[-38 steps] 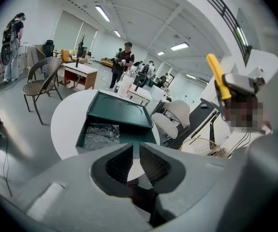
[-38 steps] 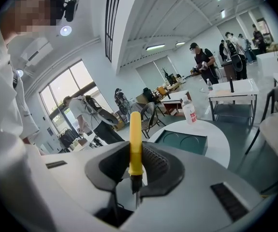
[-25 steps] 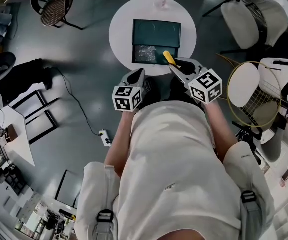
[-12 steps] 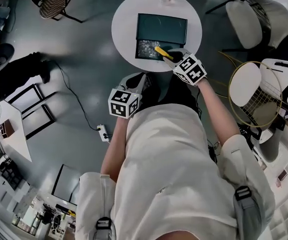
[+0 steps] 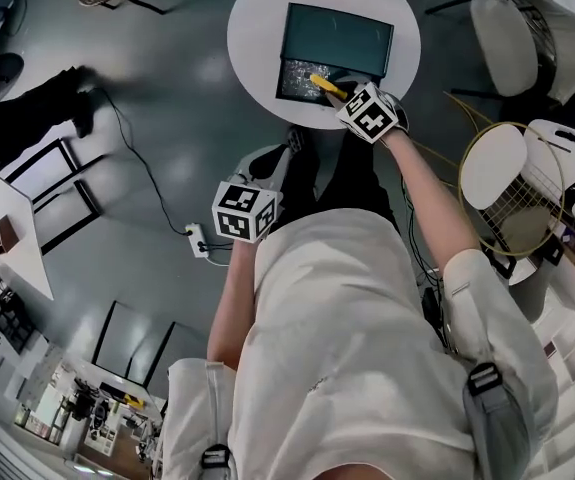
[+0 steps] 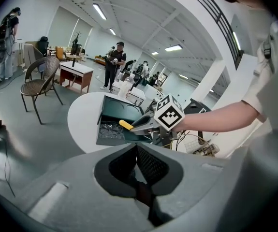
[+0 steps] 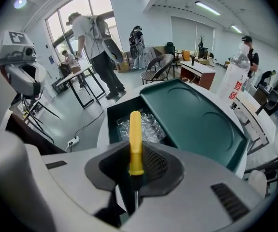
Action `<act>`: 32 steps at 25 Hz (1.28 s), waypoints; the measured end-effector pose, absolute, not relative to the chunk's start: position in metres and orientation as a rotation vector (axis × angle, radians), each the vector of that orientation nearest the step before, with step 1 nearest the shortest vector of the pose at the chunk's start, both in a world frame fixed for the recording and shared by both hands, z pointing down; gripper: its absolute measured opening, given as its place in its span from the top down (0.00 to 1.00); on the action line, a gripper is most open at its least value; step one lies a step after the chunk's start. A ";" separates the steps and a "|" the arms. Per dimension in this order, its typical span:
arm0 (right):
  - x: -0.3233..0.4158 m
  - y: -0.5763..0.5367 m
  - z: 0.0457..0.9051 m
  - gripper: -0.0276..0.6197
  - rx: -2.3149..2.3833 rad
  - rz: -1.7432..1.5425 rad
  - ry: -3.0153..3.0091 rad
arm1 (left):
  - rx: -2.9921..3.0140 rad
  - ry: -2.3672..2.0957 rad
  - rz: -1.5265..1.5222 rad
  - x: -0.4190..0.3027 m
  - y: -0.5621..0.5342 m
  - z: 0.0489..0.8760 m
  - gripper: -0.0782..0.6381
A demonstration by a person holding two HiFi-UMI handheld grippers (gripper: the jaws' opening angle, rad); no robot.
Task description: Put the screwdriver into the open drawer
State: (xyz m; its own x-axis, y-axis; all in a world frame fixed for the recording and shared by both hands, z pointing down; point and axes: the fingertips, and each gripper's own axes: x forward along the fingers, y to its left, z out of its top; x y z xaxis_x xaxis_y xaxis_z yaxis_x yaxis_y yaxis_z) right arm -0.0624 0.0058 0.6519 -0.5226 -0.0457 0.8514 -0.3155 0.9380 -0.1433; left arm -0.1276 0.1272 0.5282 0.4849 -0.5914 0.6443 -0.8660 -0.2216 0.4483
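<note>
The screwdriver (image 7: 135, 144) has a yellow handle, and my right gripper (image 7: 136, 170) is shut on it near the base of that handle. The handle (image 5: 324, 85) sticks out over the open drawer (image 7: 115, 124) of a dark green box (image 5: 337, 40) on the round white table (image 5: 257, 38). Crinkled clear plastic (image 7: 151, 127) lies in the drawer. In the head view my right gripper (image 5: 342, 95) hangs at the drawer's front right corner. My left gripper (image 5: 270, 160) is shut on nothing, held off the near side of the table. From the left gripper view (image 6: 138, 170) the screwdriver (image 6: 125, 125) shows above the drawer.
A plastic water bottle (image 7: 231, 83) stands behind the box on the table. Chairs (image 5: 522, 43) and a round wire-frame seat (image 5: 512, 198) stand to the right. A power strip (image 5: 197, 238) and its cable lie on the floor at the left. People stand in the background (image 7: 95, 42).
My right gripper has come down and forward with the screwdriver, from the table's near edge to over the open drawer. The left gripper has shifted only slightly.
</note>
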 end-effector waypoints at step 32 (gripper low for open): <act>-0.071 -0.010 0.699 0.81 0.369 0.337 -1.993 | 1.938 -1.178 0.538 -0.130 0.142 0.542 0.87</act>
State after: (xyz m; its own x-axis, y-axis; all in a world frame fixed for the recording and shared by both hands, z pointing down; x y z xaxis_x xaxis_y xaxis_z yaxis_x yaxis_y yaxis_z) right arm -0.0706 -0.0102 0.6992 -0.4181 -0.1099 0.9017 -0.4005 0.9133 -0.0743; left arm -0.1303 0.1425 0.5417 0.4785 -0.5426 0.6903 -0.8771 -0.2577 0.4054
